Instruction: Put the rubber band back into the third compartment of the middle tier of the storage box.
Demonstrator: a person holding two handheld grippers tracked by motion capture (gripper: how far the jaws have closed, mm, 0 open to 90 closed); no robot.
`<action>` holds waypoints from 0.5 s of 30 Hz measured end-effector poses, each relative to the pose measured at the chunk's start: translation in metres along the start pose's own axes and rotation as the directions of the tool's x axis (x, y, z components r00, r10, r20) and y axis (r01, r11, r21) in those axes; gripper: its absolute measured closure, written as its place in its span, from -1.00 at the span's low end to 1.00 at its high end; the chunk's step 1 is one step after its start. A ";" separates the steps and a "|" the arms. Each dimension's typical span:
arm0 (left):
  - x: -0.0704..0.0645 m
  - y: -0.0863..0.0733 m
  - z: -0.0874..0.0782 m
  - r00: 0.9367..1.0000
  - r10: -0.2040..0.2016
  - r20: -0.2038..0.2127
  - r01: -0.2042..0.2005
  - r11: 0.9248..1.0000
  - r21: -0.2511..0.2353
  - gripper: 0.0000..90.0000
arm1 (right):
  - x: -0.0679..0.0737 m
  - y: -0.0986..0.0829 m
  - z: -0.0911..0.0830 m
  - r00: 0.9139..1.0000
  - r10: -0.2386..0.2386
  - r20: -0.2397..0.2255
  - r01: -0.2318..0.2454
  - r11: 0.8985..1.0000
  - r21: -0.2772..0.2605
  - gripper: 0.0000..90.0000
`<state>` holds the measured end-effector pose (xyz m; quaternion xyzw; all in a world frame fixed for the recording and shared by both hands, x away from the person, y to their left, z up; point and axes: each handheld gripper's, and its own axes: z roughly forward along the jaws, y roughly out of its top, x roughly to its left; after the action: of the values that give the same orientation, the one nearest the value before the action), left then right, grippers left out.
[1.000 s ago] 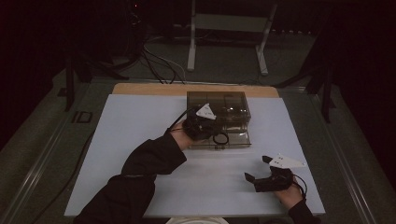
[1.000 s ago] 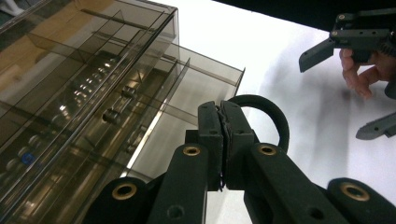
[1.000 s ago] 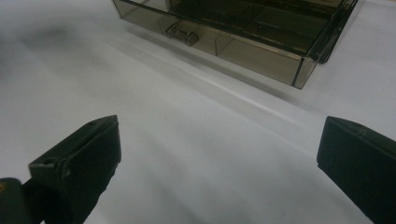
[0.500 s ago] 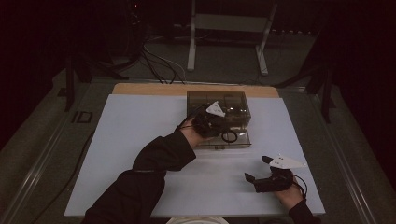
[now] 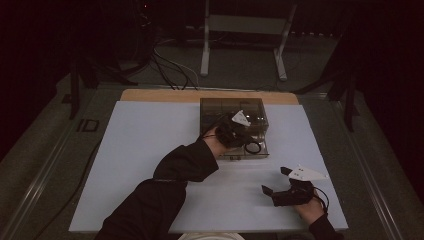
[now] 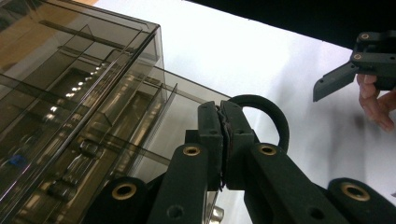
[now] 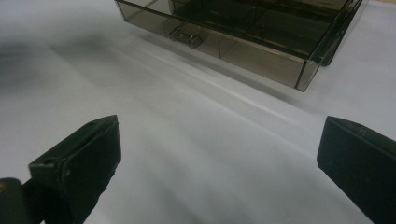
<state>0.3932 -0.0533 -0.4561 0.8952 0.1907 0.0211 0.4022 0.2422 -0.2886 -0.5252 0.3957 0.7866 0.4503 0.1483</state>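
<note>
Broadly, the white table carries a smoky transparent organizer box near the middle of its far edge. At the box's front right corner, the left gripper has its jaws pressed together on a black ring. The right gripper rests near the table's near right corner, jaws spread wide.

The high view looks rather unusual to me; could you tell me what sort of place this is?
Probably a lab or recording studio: a white-covered table in a darkened room, cables trailing over the floor, and a metal stand behind it.
</note>
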 end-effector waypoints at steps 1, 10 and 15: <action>0.000 0.000 0.002 1.000 0.003 0.002 -0.003 1.000 0.003 1.00 | 0.000 0.000 0.000 1.000 0.001 0.000 -0.001 1.000 -0.001 -1.00; 0.002 0.004 0.016 1.000 -0.007 0.001 0.007 1.000 0.004 1.00 | 0.000 0.001 -0.002 1.000 0.007 -0.004 -0.007 1.000 -0.007 -1.00; 0.004 0.005 0.022 1.000 -0.003 -0.010 0.003 1.000 0.008 1.00 | -0.001 0.000 -0.002 1.000 0.009 -0.005 -0.009 1.000 -0.010 -1.00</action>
<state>0.4025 -0.0705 -0.4679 0.8964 0.1943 0.0244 0.3976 0.2418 -0.2903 -0.5240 0.3972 0.7829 0.4559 0.1463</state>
